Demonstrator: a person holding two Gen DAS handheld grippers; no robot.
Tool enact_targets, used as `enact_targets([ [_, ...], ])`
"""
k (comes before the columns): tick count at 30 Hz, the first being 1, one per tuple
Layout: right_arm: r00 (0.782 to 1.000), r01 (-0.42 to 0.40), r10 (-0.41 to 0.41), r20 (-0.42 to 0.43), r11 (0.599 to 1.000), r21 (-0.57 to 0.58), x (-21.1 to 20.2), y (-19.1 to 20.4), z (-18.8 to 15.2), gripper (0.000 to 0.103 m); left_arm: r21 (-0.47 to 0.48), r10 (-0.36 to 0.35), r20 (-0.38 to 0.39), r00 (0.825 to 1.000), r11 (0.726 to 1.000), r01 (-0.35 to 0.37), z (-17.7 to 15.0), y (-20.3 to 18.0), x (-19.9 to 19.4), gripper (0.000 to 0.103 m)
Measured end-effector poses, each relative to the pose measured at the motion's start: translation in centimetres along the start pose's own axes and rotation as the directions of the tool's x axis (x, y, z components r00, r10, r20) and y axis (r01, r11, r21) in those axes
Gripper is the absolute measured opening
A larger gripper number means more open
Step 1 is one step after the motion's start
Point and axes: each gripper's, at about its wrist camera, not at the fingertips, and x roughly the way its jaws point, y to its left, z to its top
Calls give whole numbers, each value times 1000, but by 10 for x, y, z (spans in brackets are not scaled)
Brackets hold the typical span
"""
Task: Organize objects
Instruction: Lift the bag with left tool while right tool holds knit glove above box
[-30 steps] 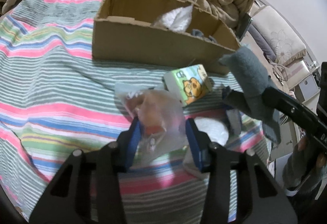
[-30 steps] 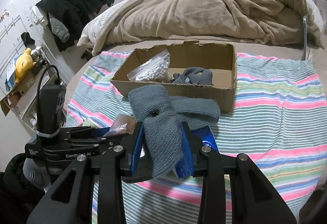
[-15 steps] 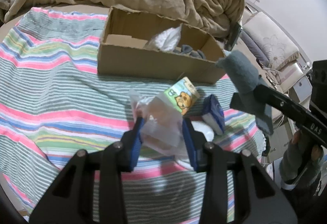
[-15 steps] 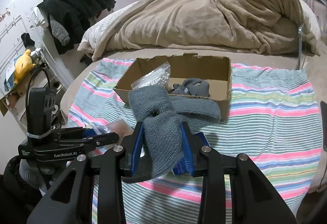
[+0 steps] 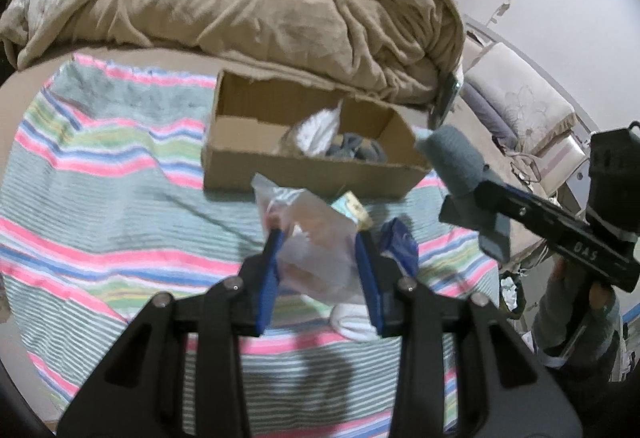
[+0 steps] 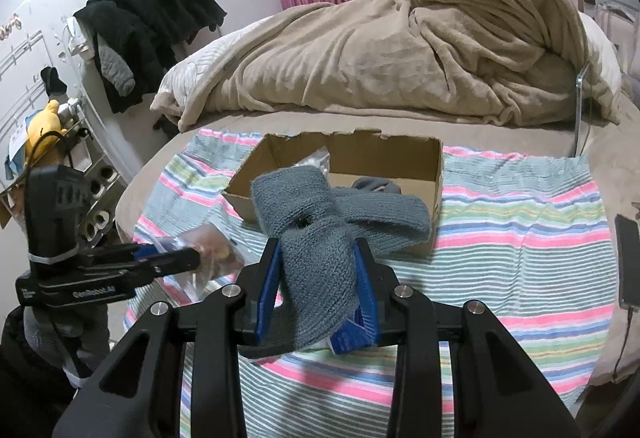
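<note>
Striped towel [image 5: 100, 198] in pink, green and blue is lying across a bed, with a rumpled tan blanket [image 5: 248, 6] heaped behind it. Cardboard box [image 5: 312, 174] is sitting open-topped on the towel's far part; a white plastic bag [image 5: 316, 128] and a dark grey garment [image 5: 356, 152] are lying inside it.

Left gripper [image 5: 320, 262] is hovering above the towel on the near side of the box, its 2 blue-padded fingers [image 5: 270, 270] clamping a clear plastic bag [image 5: 316, 238] with brownish contents. The bag is hanging clear of the towel in the right wrist view.

Right gripper [image 6: 318, 278] is raised near the box's front wall, fingers pressing from both sides on a grey knitted glove [image 6: 320, 238]. The glove's upper part is flopping forward over the fingertips.

On the towel below the grippers, a small carton with a cartoon print [image 5: 354, 208], a blue packet [image 5: 400, 246] and a white item [image 5: 354, 322] are lying close together, partly hidden by the left gripper.

A phone [image 6: 626, 262] is lying at the towel's right edge. Black clothing [image 6: 148, 26] is hanging on the wall at left.
</note>
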Motion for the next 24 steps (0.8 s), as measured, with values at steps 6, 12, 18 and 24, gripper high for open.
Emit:
enact_targets([
  [6,1000,16,-15,27,1000,-10,-4,-2,12,37,34,18,53,998,999,-20,19,-1,-15,37],
  [12,999,21,-20,47,999,-27,-3,-3,25,37,57,25,89,996,998,-30,34,-3,-21,37],
  [18,998,25,-23,58,999,-33,4,-6,36,37,82,40,120,992,995,-50,49,-4,-18,31],
  [24,998,22,-21,51,999,-24,10,-9,38,37,43,64,88,994,997,-68,45,9,-4,30],
])
